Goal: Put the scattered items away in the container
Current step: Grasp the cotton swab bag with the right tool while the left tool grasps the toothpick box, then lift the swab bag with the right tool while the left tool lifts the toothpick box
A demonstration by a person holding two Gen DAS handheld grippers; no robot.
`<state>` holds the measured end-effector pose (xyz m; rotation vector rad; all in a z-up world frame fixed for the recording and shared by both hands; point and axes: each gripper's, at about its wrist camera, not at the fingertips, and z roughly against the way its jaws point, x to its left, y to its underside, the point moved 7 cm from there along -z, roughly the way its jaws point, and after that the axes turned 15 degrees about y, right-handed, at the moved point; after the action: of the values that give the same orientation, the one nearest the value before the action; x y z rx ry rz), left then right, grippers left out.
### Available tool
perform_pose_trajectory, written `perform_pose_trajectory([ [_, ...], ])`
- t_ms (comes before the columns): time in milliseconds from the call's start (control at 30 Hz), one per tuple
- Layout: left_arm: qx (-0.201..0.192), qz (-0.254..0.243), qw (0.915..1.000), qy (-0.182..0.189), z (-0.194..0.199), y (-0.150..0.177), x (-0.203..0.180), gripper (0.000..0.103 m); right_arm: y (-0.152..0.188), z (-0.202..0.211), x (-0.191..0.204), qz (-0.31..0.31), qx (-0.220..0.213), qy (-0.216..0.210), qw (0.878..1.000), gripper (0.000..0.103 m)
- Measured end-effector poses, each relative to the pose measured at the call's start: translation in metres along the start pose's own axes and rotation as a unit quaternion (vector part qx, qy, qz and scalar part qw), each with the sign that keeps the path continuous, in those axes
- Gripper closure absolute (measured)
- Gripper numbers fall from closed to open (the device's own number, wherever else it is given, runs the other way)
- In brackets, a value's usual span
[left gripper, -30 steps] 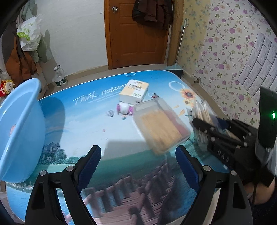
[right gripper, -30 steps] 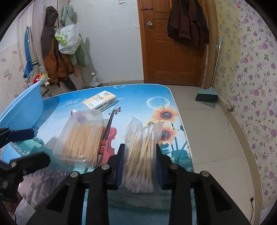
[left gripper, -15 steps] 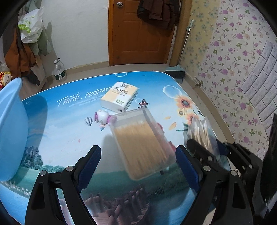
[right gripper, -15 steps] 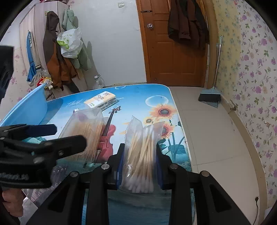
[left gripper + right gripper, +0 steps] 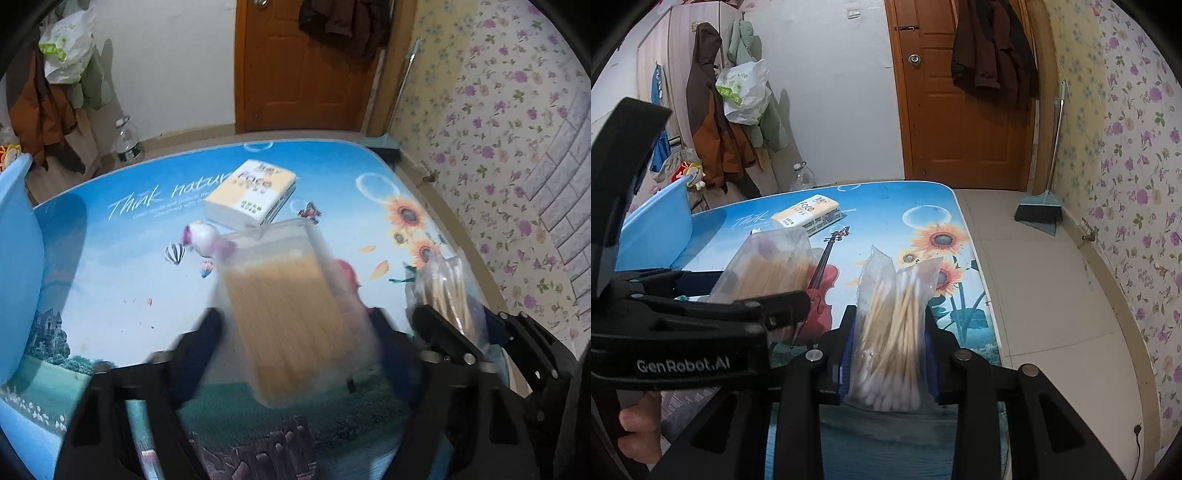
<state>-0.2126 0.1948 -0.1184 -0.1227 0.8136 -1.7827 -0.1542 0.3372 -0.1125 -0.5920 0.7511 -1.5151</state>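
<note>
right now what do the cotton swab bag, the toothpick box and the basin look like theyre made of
Cotton swab bag: thin clear plastic film, glossy and crinkled. Toothpick box: probably rigid clear plastic; the sticks show through, though blurred. Basin: smooth light-blue moulded plastic, apparently.

The counter (image 5: 110, 295) wears a printed cloth: sky blue with white lettering, yellow sunflowers, a red violin and a striped balloon. The basin (image 5: 657, 229) is pale blue. The tissue pack (image 5: 251, 192) is white and orange. A clear box (image 5: 291, 314) holds tan sticks; a clear bag (image 5: 892, 332) holds tan-stemmed, white-tipped swabs. Both hand-held grippers are black with blue pads (image 5: 847, 350).
</note>
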Motion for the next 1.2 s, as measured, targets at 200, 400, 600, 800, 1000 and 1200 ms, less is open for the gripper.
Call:
perform_pose_trajectory([
  [200, -0.012, -0.008, 0.9999, 0.003, 0.008, 0.003, 0.004, 0.038, 0.001, 0.000, -0.001, -0.001, 0.001, -0.001, 1.000, 0.070],
  [400, -0.014, -0.016, 0.9998, -0.005, 0.021, 0.011, 0.014, 0.040, 0.001, 0.000, -0.001, 0.001, 0.001, 0.004, 1.000, 0.071],
  [600, -0.014, -0.027, 0.9995, -0.006, 0.048, 0.038, 0.025, 0.041, 0.004, 0.003, 0.002, 0.002, 0.001, 0.012, 1.000, 0.071],
  [800, -0.014, -0.020, 0.9997, -0.009, 0.075, 0.063, 0.038, 0.041, 0.010, 0.011, 0.008, 0.006, 0.005, 0.014, 1.000, 0.071],
  [1000, -0.016, -0.013, 0.9997, -0.015, 0.097, 0.084, 0.052, 0.042, 0.018, 0.023, 0.014, 0.009, 0.007, 0.018, 1.000, 0.071],
  [1200, -0.021, 0.001, 0.9996, -0.017, 0.105, 0.085, 0.061, 0.041, 0.021, 0.026, 0.017, 0.009, 0.004, 0.023, 1.000, 0.071],
])
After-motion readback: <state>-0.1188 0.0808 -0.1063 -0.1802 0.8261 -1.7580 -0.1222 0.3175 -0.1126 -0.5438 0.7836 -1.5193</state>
